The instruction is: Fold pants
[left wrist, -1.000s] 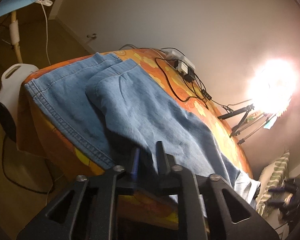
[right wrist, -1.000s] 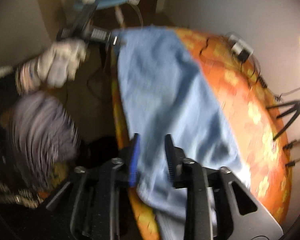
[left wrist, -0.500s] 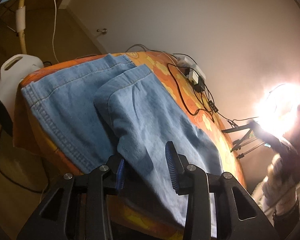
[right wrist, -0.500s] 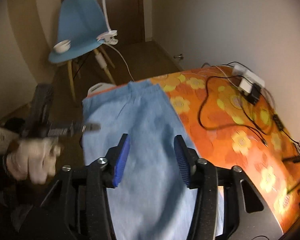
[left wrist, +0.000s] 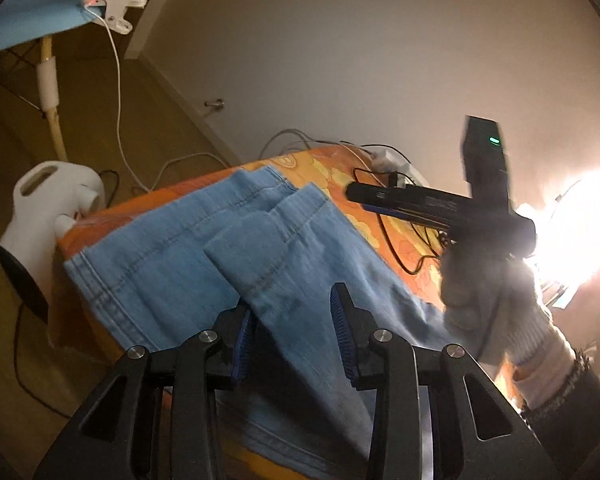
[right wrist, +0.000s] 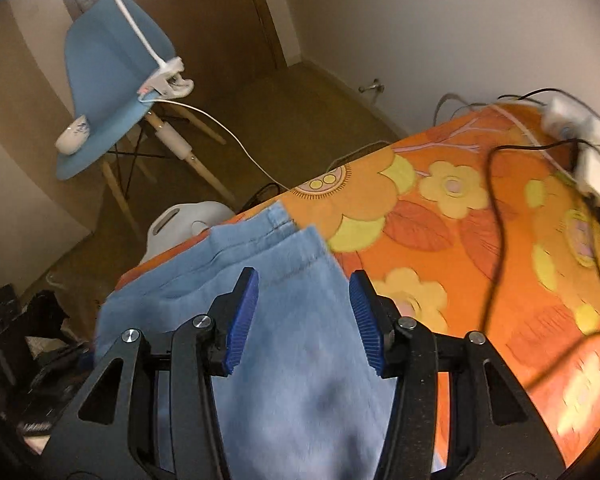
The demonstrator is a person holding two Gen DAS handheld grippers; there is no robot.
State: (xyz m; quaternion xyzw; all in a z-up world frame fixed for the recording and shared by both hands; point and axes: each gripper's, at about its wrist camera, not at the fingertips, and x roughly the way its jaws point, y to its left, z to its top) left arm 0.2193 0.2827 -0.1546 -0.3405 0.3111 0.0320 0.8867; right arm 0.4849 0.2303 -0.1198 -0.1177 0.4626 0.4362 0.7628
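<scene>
Light blue jeans [left wrist: 172, 264] lie on a table with an orange flowered cloth [left wrist: 416, 280], one leg folded over the other. My left gripper [left wrist: 292, 304] hovers open over the near part of the upper leg; its pads do not press the denim. In the right wrist view the right gripper [right wrist: 304, 280] stands open just above the hem end of the jeans [right wrist: 300, 380], with nothing clamped. The left wrist view also shows that right gripper [left wrist: 364, 198] from the side, held by a gloved hand [left wrist: 484, 292] over the far edge of the jeans.
A white heater [left wrist: 48, 208] stands on the floor by the table's end. Beyond it is a blue chair [right wrist: 100, 60] with a clip lamp and a small cup [right wrist: 70, 140]. A power strip [right wrist: 580, 136] and black cables lie on the cloth; a bright lamp [left wrist: 580, 232] glares at right.
The left jaws have spread apart and the gripper shifted slightly. The right gripper swept along the jeans to the hem end, opened wider, and its gloved hand came into the left wrist view.
</scene>
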